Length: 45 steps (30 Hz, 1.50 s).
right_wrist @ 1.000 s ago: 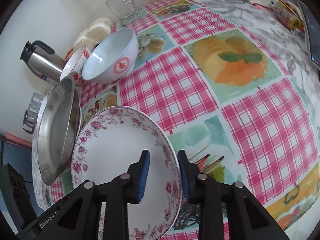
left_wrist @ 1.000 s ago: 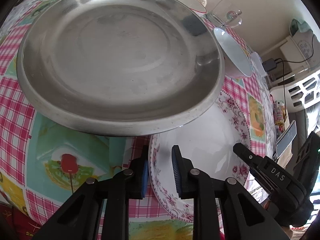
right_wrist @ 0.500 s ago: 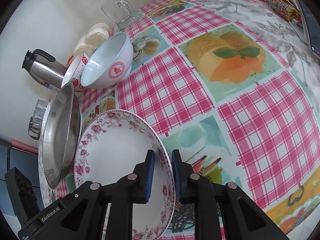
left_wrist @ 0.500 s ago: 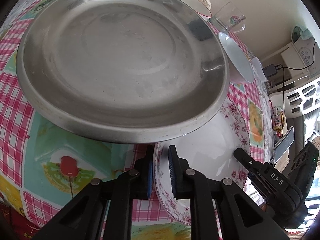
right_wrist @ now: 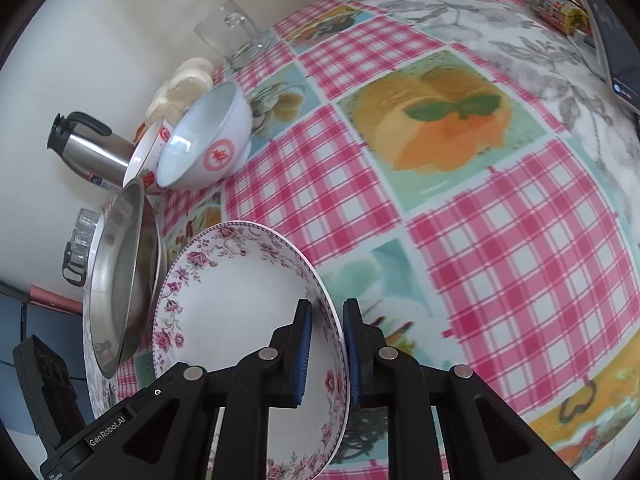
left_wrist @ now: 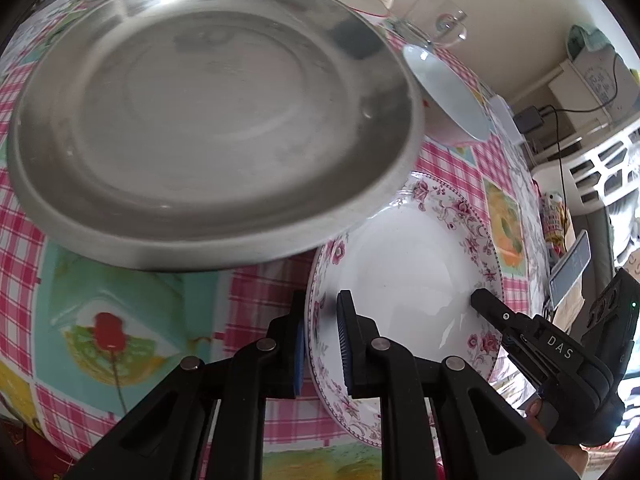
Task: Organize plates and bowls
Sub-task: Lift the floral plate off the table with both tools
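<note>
- Pink-checked oilcloth tablecloth (right_wrist: 500, 264) with fruit pictures covered everything, cream wall (right_wrist: 100, 40) behind.
- Floral plate (left_wrist: 408, 264) sat right beside the steel plate (left_wrist: 208, 120).
- Left gripper (left_wrist: 322, 344) was clamped on the floral plate's rim; right gripper (right_wrist: 328, 354) was closing on its opposite rim.
- White bowl (right_wrist: 208, 140) was further back.

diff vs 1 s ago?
Both jaw pairs narrowed onto the floral plate rim: left hand-held gripper now clamps one edge, right hand-held gripper is closing on the opposite edge, rim between its pads. Steel plate, bowls, glass mug and flask stayed put.
</note>
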{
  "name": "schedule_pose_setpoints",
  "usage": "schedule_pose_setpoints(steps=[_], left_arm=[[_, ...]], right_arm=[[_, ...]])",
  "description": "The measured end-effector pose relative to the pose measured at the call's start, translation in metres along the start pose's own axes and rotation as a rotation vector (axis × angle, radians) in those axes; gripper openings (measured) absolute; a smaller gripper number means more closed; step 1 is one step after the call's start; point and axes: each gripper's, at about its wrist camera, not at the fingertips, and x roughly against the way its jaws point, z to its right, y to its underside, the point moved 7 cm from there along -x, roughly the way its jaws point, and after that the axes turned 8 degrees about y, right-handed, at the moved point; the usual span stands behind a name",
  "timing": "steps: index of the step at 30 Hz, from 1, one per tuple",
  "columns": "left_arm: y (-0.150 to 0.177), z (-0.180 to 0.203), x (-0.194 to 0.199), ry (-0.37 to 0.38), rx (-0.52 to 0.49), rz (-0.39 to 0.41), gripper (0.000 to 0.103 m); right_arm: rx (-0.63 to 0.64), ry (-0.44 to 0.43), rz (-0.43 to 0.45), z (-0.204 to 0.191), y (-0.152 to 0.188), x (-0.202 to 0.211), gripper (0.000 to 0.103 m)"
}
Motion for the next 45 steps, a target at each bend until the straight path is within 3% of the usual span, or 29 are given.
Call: schedule_pose_setpoints(steps=[11, 16, 17, 28, 39, 45], left_arm=[[-0.003, 0.013, -0.005, 0.007, -0.014, -0.013, 0.015], [-0.009, 0.032, 0.007, 0.026, -0.086, 0.023, 0.015], [-0.010, 0.035, 0.008, 0.032, -0.089, 0.028, 0.015], [-0.025, 0.057, 0.032, 0.105, -0.126, 0.080, 0.015], [-0.059, 0.076, 0.092, 0.205, -0.181, 0.216, 0.015], [-0.075, 0.069, 0.113, 0.213, -0.176, 0.273, 0.015]], right_arm=[[-0.006, 0.018, 0.009, 0.016, -0.002, 0.007, 0.017], [0.011, 0.017, 0.070, 0.014, -0.010, 0.025, 0.017], [0.012, 0.053, 0.086, 0.017, -0.012, 0.028, 0.017], [-0.003, 0.005, 0.140, 0.017, -0.022, 0.051, 0.017], [0.048, -0.059, 0.314, -0.018, -0.036, 0.103, 0.017], [0.101, -0.071, 0.373, -0.052, -0.038, 0.122, 0.017]])
